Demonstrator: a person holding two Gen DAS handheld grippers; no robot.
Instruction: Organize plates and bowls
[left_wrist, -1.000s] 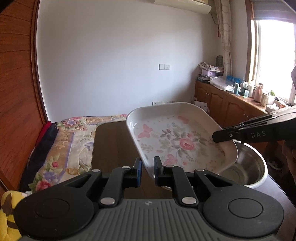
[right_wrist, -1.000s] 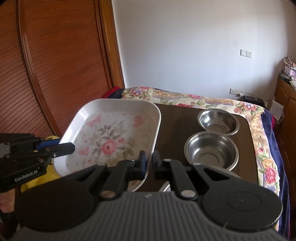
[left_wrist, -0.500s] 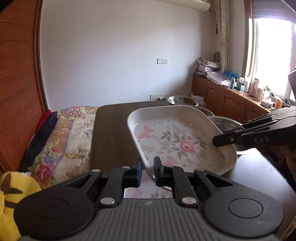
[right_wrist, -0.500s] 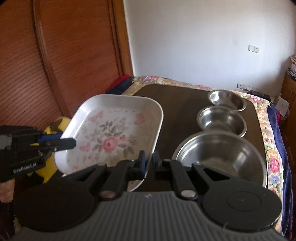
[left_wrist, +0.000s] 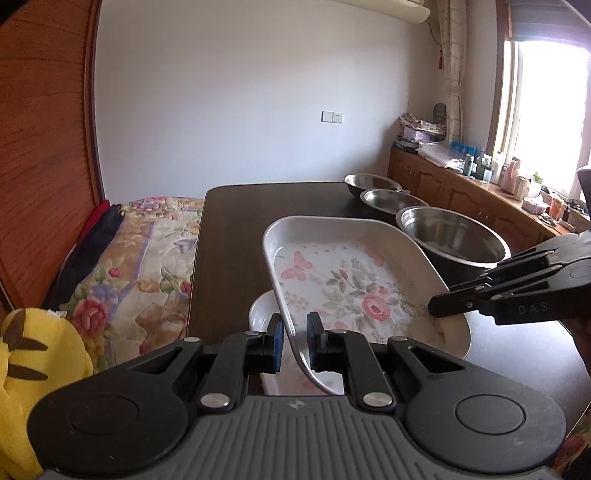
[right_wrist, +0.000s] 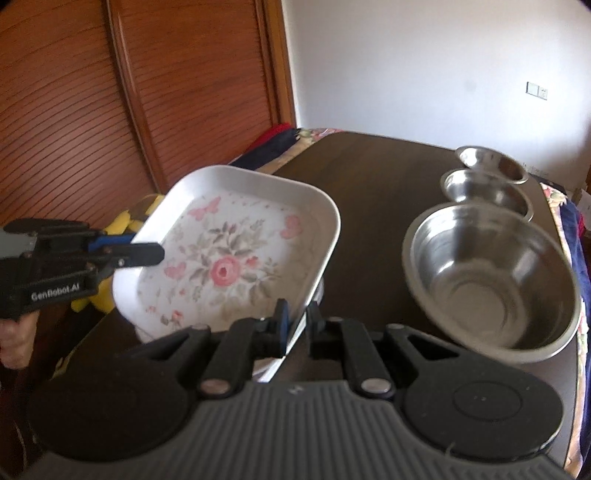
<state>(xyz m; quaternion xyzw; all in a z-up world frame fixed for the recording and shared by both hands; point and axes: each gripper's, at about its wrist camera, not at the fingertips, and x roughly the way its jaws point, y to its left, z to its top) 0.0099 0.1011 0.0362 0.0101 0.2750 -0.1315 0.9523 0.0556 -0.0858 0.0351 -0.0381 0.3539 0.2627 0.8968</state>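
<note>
Both the left gripper (left_wrist: 295, 341) and right gripper (right_wrist: 297, 326) have jaws clamped on the white floral rectangular tray (left_wrist: 354, 291), seemingly above another white dish (left_wrist: 263, 314); three steel bowls (right_wrist: 491, 277) await nesting.

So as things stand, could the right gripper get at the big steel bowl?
Probably not yet. The right gripper is shut on the floral tray's rim, sharing it with the left gripper. The big steel bowl sits close by with nothing between, so once the tray is released it looks reachable.
</note>
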